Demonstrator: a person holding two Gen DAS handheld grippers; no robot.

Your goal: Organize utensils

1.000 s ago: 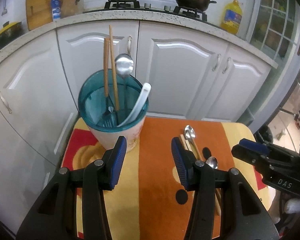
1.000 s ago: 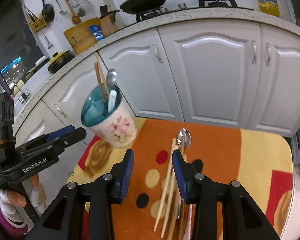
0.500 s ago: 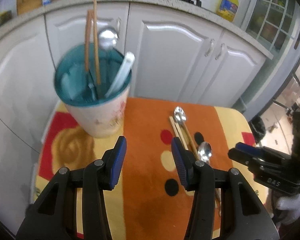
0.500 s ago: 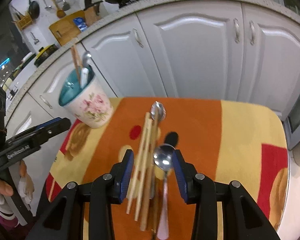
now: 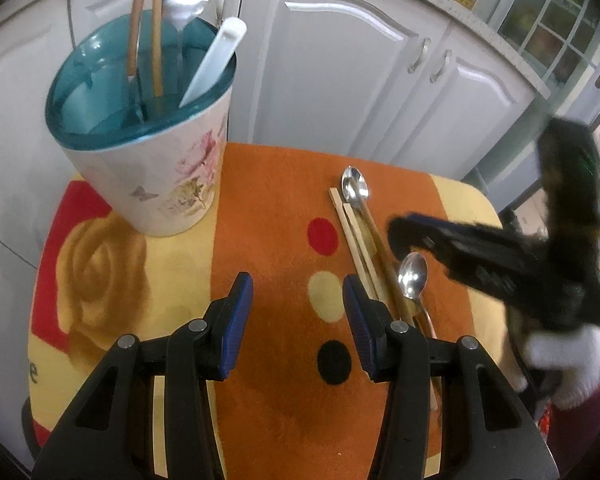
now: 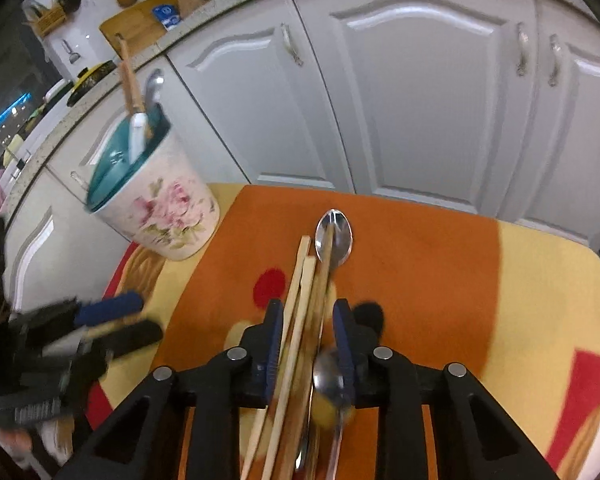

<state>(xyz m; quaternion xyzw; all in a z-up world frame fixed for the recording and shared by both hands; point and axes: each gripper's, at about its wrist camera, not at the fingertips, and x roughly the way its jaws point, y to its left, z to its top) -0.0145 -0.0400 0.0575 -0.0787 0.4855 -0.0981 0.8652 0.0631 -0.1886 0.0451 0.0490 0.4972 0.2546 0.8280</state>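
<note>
A floral utensil cup [image 5: 168, 184] with a teal inside stands at the mat's far left; wooden chopsticks, a metal spoon and a white spoon stick out of it. Loose chopsticks [image 5: 356, 240] lie on the mat with one metal spoon [image 5: 355, 190] at their far end and a second spoon [image 5: 412, 276] nearer. My left gripper [image 5: 296, 284] hangs open over bare mat, holding nothing. My right gripper [image 6: 308, 306] is low over the chopsticks [image 6: 300, 280]. Its jaws are closing with the sticks between them, and the nearer spoon [image 6: 330, 376] lies by the right pad.
An orange, yellow and red mat [image 5: 260, 200] covers the small table. White cabinet doors [image 5: 340, 60] stand right behind it. A white-gloved hand [image 5: 560, 360] holds the blurred right gripper [image 5: 460, 256]. The left gripper [image 6: 112, 320] shows blurred at the left.
Both grippers have come down toward the mat. The right one has moved onto the loose chopsticks and its jaws have narrowed around them. The left jaws keep their width.
</note>
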